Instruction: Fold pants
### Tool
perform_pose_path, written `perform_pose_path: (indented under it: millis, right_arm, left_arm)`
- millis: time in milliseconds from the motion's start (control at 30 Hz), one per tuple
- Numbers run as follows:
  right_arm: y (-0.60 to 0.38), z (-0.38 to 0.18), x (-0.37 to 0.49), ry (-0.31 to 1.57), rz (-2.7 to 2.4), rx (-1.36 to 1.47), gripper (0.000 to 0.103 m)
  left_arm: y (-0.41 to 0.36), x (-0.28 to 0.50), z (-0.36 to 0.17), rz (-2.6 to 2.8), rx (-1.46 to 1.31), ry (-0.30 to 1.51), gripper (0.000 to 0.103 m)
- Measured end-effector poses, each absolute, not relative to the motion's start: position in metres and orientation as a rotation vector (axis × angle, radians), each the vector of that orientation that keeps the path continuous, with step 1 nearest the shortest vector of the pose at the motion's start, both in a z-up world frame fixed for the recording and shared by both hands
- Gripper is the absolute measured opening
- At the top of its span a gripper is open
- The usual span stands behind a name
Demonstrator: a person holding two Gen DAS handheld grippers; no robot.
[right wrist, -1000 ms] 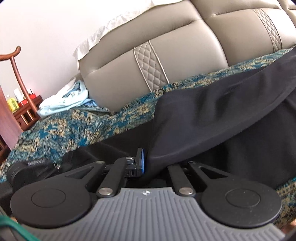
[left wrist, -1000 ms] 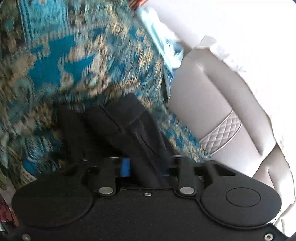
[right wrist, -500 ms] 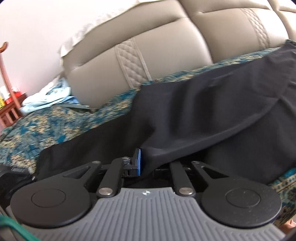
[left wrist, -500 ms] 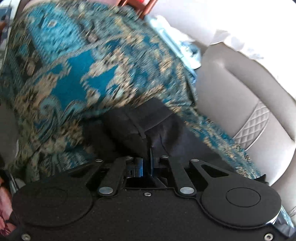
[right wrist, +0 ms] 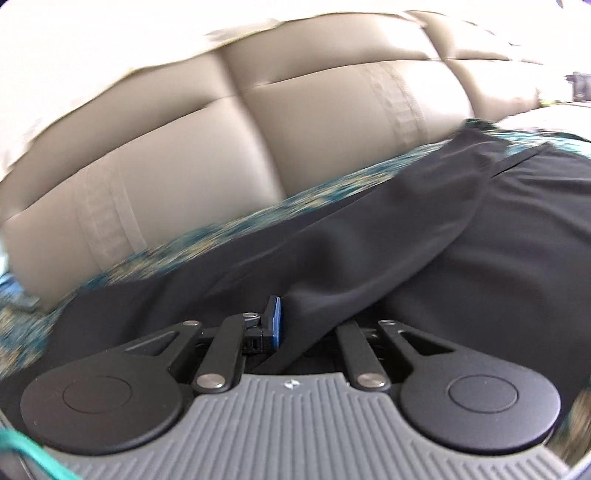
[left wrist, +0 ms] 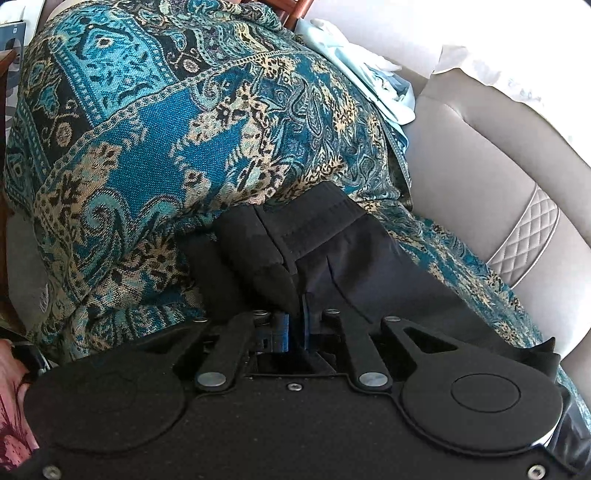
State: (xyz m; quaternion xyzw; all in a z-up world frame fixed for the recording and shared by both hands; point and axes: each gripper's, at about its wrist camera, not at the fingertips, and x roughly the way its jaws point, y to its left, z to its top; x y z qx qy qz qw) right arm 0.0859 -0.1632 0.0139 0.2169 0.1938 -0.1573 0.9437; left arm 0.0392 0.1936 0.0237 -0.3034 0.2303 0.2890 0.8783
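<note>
The black pants point(left wrist: 332, 251) are spread on the patterned sofa cover point(left wrist: 155, 140). The waistband end is pinched by the left gripper point(left wrist: 295, 328); a fold lies between the opening jaws of the right gripper point(right wrist: 299, 325), so it could slip out, spoiling the fold.

A home bedroom, seen across a made bed.

A padded beige headboard point(right wrist: 280, 122) with quilted strips backs a bed covered by a teal and gold patterned spread point(left wrist: 177, 122); pale blue clothing point(left wrist: 373, 74) lies heaped beside it, with reddish wooden furniture point(left wrist: 293, 13) beyond.
</note>
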Motion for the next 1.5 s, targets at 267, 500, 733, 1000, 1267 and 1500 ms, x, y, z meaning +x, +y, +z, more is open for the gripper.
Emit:
perform_pose_path:
  millis: [267, 500, 733, 1000, 1267, 1500]
  right_arm:
    - [-0.27, 0.014, 0.124, 0.405, -0.461, 0.542, 0.025]
    - [-0.355, 0.014, 0.154, 0.413, -0.575, 0.611, 0.024]
    - [-0.438, 0.011, 0.177, 0.456, -0.472, 0.701, 0.028]
    - [-0.476, 0.018, 0.19, 0.511, -0.502, 0.738, 0.008]
    - [-0.491, 0.037, 0.155, 0.471, -0.624, 0.681, 0.005]
    - [-0.487, 0.046, 0.09, 0.464, -0.732, 0.509, 0.005]
  left_arm:
    - [0.194, 0.043, 0.023, 0.612, -0.609, 0.49, 0.009]
    - [0.196, 0.047, 0.024, 0.623, -0.612, 0.504, 0.009]
    - [0.195, 0.051, 0.026, 0.644, -0.591, 0.516, 0.01]
    - [0.191, 0.056, 0.026, 0.658, -0.541, 0.528, 0.01]
    - [0.198, 0.055, 0.026, 0.64, -0.572, 0.537, 0.011]
    - [0.202, 0.054, 0.026, 0.607, -0.575, 0.554, 0.012]
